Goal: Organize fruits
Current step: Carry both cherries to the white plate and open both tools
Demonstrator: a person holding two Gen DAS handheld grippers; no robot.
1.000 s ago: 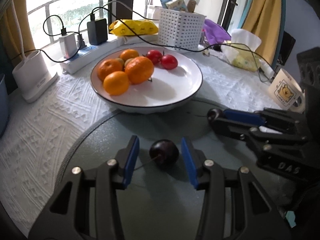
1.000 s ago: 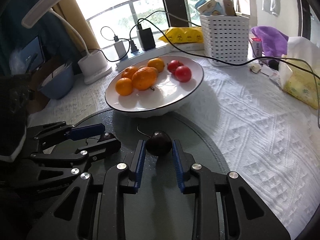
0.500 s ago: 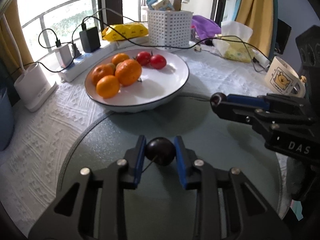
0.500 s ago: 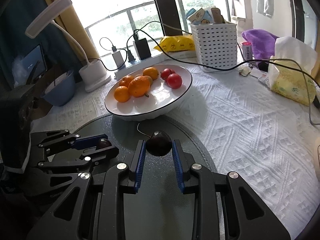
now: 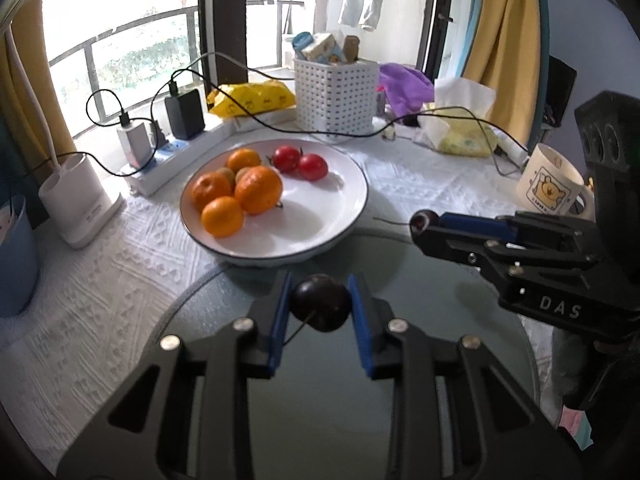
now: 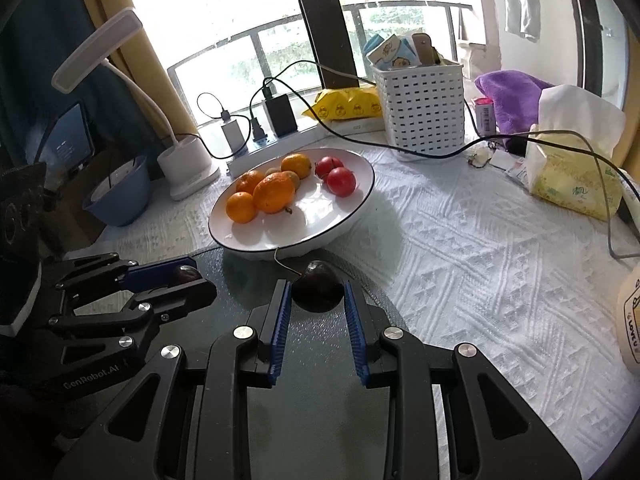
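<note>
Left cherry [image 5: 320, 302]: dark, stemmed; pinched between the blue pads of the left claw [image 5: 318, 312], lifted above the glass mat [image 5: 320, 420].
Right cherry [image 6: 318, 286]: same kind; clamped in the right claw [image 6: 316, 308], stem toward the plate [image 6: 352, 216].
Plate: white, just beyond both claws; held oranges [image 5: 258, 189] and tomatoes [image 5: 312, 167].
Risk, slip: round glossy skin judged liable to squirt from flat pads.
Risk, crush: soft flesh could split under a tighter squeeze.
Risk, collision: claws close together; both heading for the plate might clash.
Worktop [image 6: 480, 248]: white textured cloth.

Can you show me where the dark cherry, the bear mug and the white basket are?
dark cherry [image 5: 320, 302], left wrist view, its round front.
bear mug [image 5: 550, 184], left wrist view, its printed side.
white basket [image 6: 424, 110], right wrist view, its front wall.
</note>
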